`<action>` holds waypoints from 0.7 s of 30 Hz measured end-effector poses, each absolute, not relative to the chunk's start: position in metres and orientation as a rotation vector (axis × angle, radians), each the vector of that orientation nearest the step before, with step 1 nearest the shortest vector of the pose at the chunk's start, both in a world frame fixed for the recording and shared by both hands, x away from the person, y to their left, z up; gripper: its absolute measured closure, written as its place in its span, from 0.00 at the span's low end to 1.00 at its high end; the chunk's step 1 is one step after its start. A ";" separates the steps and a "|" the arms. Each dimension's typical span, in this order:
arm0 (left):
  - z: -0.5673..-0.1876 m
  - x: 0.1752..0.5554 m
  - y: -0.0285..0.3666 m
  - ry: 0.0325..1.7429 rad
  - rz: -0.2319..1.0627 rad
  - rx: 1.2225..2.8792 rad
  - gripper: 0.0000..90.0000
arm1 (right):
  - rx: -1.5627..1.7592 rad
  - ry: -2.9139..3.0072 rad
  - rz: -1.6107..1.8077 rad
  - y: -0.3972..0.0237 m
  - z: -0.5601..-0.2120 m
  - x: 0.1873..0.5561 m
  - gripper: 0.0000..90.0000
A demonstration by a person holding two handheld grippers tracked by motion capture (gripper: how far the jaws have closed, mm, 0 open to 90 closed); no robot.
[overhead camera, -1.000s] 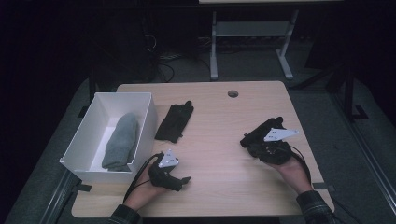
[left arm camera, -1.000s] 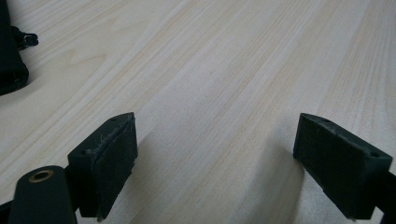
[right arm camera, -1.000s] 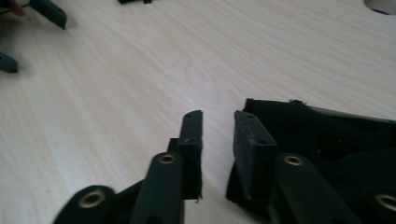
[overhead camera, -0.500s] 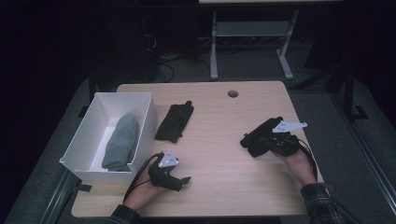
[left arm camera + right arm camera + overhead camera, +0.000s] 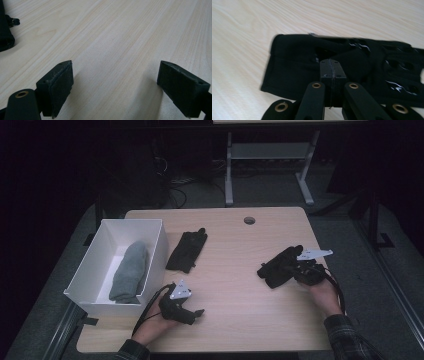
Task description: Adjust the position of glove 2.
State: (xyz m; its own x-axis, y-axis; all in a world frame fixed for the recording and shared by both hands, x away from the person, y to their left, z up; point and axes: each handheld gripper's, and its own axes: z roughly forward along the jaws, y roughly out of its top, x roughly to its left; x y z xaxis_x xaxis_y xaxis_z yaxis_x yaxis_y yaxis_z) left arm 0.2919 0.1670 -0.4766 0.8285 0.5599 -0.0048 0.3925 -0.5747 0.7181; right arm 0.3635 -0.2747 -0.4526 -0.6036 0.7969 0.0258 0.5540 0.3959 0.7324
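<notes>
A black glove (image 5: 276,269) lies bunched on the right of the wooden table (image 5: 240,295). My right gripper (image 5: 295,270) reaches it from the right. Its jaws have just been closing and now stand shut on a raised fold of that glove (image 5: 294,65), with the gripper tips (image 5: 330,65) pressed together. A second black glove (image 5: 187,251) lies flat near the table's middle, and its edge (image 5: 5,35) lies at the far left of the left gripper view. My left gripper (image 5: 196,313) rests near the front edge, open, with bare wood between its jaws (image 5: 112,85).
A white box (image 5: 159,251) stands at the table's left with a grey sock (image 5: 129,270) lying in it. A round cable hole (image 5: 249,220) sits near the far edge. Beyond the table stands a metal frame leg (image 5: 229,175) on dark floor.
My right hand has shifted to the right and slightly away, and its jaws have closed on the glove. The left gripper has stayed where it was.
</notes>
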 end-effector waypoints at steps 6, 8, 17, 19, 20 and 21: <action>-0.477 0.292 0.167 0.692 0.287 2.254 0.14 | 1.244 2.329 0.994 -0.285 -0.462 0.372 1.00; -0.477 0.292 0.167 0.692 0.287 2.255 0.14 | 1.251 2.367 0.958 -0.285 -0.468 0.374 1.00; -0.477 0.292 0.167 0.694 0.286 2.252 0.14 | 1.137 2.452 0.991 -0.266 -0.468 0.364 1.00; -0.477 0.292 0.166 0.697 0.287 2.252 0.14 | 1.110 2.473 0.986 -0.262 -0.467 0.362 1.00; -0.477 0.292 0.166 0.697 0.288 2.252 0.14 | 1.089 2.492 0.981 -0.259 -0.467 0.359 1.00; -0.477 0.292 0.166 0.696 0.288 2.253 0.14 | 1.082 2.500 0.987 -0.256 -0.467 0.358 1.00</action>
State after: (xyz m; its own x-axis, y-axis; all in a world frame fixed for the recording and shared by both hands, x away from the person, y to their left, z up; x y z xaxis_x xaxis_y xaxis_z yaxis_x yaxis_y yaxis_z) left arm 0.2923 0.1664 -0.4766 0.8270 0.5621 -0.0054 0.3939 -0.5727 0.7189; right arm 0.3578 -0.2564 -0.4669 -0.6957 0.7171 0.0417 0.5523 0.4969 0.6694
